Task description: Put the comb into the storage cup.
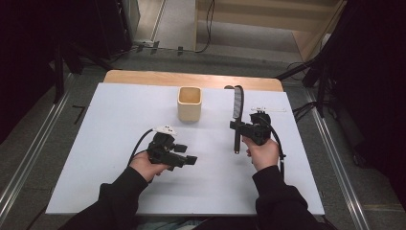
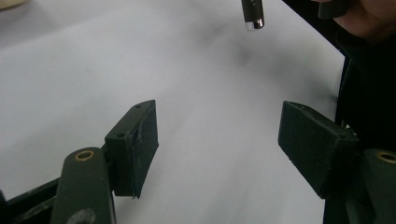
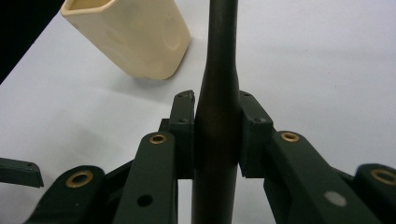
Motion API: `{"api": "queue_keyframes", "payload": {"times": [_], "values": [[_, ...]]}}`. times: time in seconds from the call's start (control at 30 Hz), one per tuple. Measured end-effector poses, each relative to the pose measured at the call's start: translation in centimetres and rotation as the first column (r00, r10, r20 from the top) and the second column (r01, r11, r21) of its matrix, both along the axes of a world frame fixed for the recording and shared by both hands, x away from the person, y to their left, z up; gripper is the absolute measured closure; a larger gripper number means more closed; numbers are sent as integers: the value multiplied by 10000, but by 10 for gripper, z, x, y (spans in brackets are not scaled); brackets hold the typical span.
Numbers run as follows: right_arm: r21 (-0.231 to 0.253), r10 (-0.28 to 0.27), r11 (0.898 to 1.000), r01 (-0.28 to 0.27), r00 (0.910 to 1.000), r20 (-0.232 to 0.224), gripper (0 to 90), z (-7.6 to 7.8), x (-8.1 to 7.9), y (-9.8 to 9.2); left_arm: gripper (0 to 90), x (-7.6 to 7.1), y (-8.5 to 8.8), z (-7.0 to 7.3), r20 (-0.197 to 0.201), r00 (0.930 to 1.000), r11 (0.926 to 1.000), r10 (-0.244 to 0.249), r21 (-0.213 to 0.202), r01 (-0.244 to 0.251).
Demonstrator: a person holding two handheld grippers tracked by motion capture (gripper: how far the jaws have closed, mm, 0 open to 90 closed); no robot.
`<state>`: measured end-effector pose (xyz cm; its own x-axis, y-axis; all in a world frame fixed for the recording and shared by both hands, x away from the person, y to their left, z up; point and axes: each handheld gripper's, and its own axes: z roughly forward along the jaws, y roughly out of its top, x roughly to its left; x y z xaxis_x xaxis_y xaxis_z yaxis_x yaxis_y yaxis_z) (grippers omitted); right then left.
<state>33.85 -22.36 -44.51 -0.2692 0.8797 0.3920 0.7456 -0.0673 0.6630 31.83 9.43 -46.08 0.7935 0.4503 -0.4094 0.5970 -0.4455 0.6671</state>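
Two grippers over the white surface [image 1: 95,158]. Right gripper [image 3: 217,135]: fingers clamped on the dark handle of the brush [image 1: 237,108], gripping just below where the handle narrows; the brush points away toward the far edge, its metal-capped end [image 2: 252,21] near the person. Left gripper [image 2: 219,140]: fingers wide apart, nothing between them, above bare surface. Cream cup [image 1: 189,103] stands upright left of the brush, apart from it.

High view looks down; gripper views sit close, sharing the table [image 1: 119,158].
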Motion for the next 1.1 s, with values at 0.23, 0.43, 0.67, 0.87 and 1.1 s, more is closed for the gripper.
{"api": "queue_keyframes", "payload": {"times": [0.23, 0.43, 0.67, 0.87, 1.1], "values": [[-18, 2, 10000, -2, 10000, 46, 697, 0, 0, 0, 295, 0, 9, -1, 71, 9999, 9998, 84, 185, -85], [-16, 58, 10000, -58, 9999, 111, 697, 0, 1, 1, 295, -2, 16, -1, 45, 9997, 9995, 238, 224, -239], [-19, 176, 9998, -176, 9997, 140, 697, 1, 2, 6, 295, -4, 26, 0, 70, 9987, 9984, 506, 235, -507], [-9, 281, 9996, -281, 9994, 209, 697, 3, 5, 10, 295, -6, 37, 1, 93, 9971, 9968, 756, 241, -758], [17, 421, 9991, -421, 9987, 294, 696, 5, 8, 14, 295, -9, 51, 2, 128, 9941, 9939, 1076, 246, -1079]]}}
